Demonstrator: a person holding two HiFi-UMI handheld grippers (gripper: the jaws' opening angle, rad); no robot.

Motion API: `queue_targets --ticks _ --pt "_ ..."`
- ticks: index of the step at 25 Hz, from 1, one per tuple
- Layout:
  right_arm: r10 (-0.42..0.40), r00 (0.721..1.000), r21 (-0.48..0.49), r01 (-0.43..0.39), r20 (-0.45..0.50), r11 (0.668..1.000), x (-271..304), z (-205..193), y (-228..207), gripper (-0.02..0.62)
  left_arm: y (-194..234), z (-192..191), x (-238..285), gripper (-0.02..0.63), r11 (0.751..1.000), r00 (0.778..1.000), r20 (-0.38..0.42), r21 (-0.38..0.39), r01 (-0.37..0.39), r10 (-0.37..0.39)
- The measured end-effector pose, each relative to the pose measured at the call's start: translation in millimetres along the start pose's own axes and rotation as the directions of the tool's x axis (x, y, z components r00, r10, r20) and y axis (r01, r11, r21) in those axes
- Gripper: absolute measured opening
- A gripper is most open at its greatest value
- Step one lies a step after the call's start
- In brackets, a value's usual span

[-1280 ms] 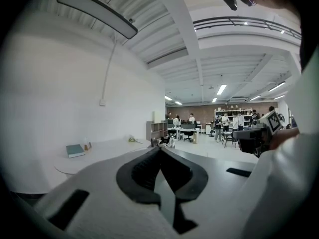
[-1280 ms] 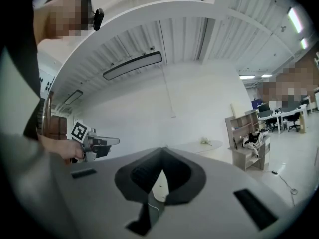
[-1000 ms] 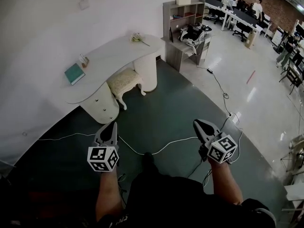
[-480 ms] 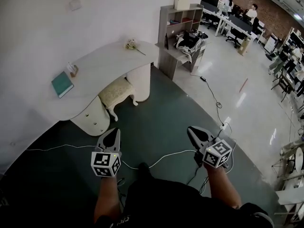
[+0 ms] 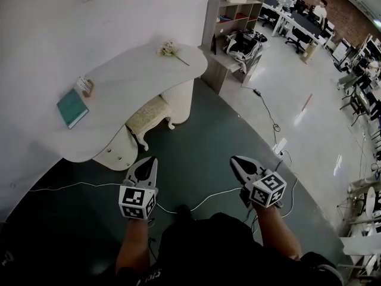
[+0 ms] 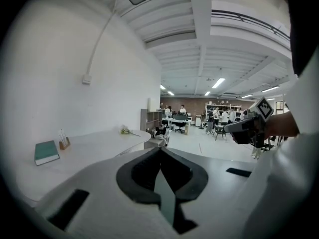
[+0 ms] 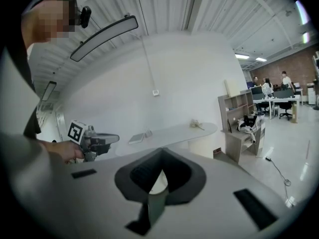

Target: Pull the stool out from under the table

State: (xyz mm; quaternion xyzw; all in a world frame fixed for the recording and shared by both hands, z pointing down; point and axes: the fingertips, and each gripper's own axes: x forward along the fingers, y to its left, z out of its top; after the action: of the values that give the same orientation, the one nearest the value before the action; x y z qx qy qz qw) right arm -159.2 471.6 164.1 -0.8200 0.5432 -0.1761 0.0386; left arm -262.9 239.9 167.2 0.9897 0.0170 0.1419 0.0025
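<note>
Both tools are held low in front of the person, side by side and well apart from each other. The left gripper (image 5: 150,161) has its jaws fully together and holds nothing, and the right gripper (image 5: 236,161) is closed in the same way, also with nothing in it. The stool (image 5: 149,114), with a pale cushion and white curved legs, stands at about 11 o'clock from the left gripper, not yet touched. It sits in the gap between the two white pedestals of the table (image 5: 140,76). The far part of its seat lies under the front edge of the tabletop, while the near part and two legs come out over the dark green floor (image 5: 199,136). Between the stool and the grippers this floor is open. Only a white cable (image 5: 199,200) crosses it close to the person's feet, at about 6 o'clock from the stool. The white wall closes the side from 9 to 12 o'clock behind the table. At 1 o'clock a grey shelf unit (image 5: 229,25) stands just beside the rounded end of the table. On the tabletop a teal book (image 5: 71,108) lies near the left end and a small bunch of flowers (image 5: 168,49) near the right end.
</note>
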Motion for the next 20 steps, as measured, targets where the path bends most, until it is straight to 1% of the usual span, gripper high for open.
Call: queue_targets --ticks 3,6,11,15,18,20 --pt "0.021 0.999 0.009 -0.021 -0.036 1.000 22 -4 4 0.006 10 -3 8 0.000 1.000 1.000 -0.009 -0.024 0.004 -0.004" --pt "0.032 0.998 0.011 -0.032 -0.045 0.999 40 0 -2 0.006 21 -8 18 0.000 0.999 1.000 -0.018 -0.044 0.001 -0.002" --pt "0.056 0.997 0.032 -0.055 -0.058 0.998 68 2 -25 0.006 38 -4 36 0.000 0.997 0.999 -0.008 -0.069 -0.042 0.042" --pt "0.092 0.994 0.059 -0.088 -0.057 0.994 100 8 -57 0.006 53 -1 66 0.000 0.994 0.996 -0.030 -0.071 -0.084 0.082" --pt "0.135 0.989 0.070 -0.131 -0.053 0.989 131 16 -90 0.006 64 8 102 0.000 0.992 0.993 -0.044 -0.065 -0.112 0.110" --pt "0.167 0.985 0.077 -0.163 -0.052 0.984 154 23 -118 0.006 70 14 134 0.000 0.988 0.990 -0.046 -0.074 -0.137 0.134"
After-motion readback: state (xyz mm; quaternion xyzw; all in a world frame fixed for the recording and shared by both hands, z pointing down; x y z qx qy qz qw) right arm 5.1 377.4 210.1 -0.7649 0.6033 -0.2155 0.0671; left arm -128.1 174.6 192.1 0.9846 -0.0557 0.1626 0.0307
